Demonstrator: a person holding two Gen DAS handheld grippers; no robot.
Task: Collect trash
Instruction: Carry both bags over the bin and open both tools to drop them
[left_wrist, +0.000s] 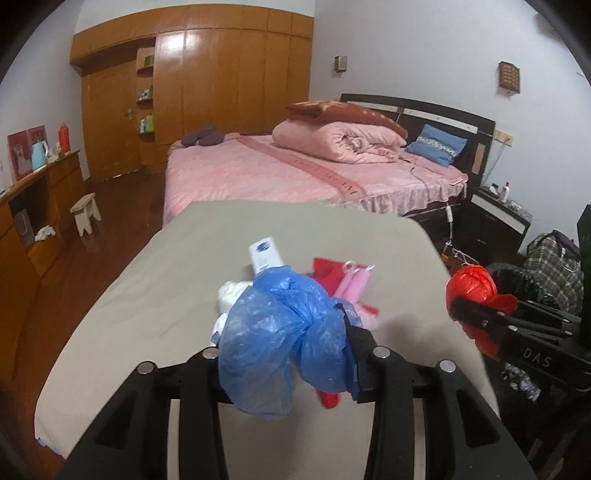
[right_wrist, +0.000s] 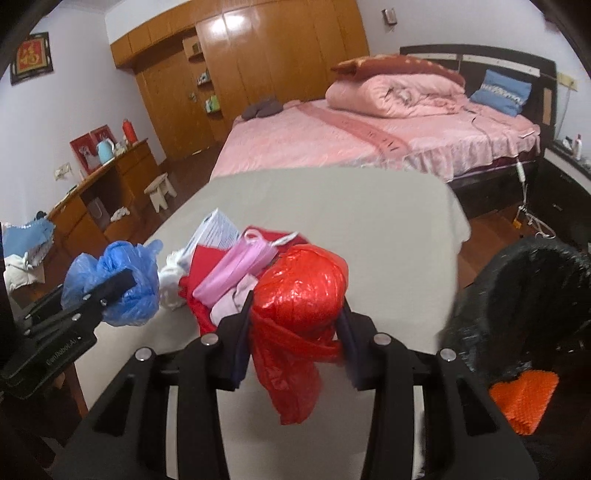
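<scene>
Left gripper (left_wrist: 284, 354) clenched on a crumpled blue plastic bag (left_wrist: 280, 332), lifted clear above the grey table (left_wrist: 147, 295); right gripper (right_wrist: 295, 332) clenched on a knotted red plastic bag (right_wrist: 299, 295), also raised, loose tail hanging down between the fingers. Both bags pinched at the bunched part, probably because thin film slips out otherwise and so the whole bundle comes up in one piece. Held high and near the right table edge, likely for carrying toward the black-lined bin (right_wrist: 517, 295) just beside that edge. Remaining pile on the table: red cloth or paper (right_wrist: 207, 258), pink bundle (right_wrist: 236, 266), white crumpled tissue (right_wrist: 171, 277), white and blue box (left_wrist: 264, 254), all touching each other near the table middle. From the left wrist view, the bin only partly visible behind the red bag; from the right wrist view, bin opening shown widely, with something orange (right_wrist: 524, 398) inside at the bottom. Seen only from the right wrist: framed picture (right_wrist: 31, 57) on the wall.
</scene>
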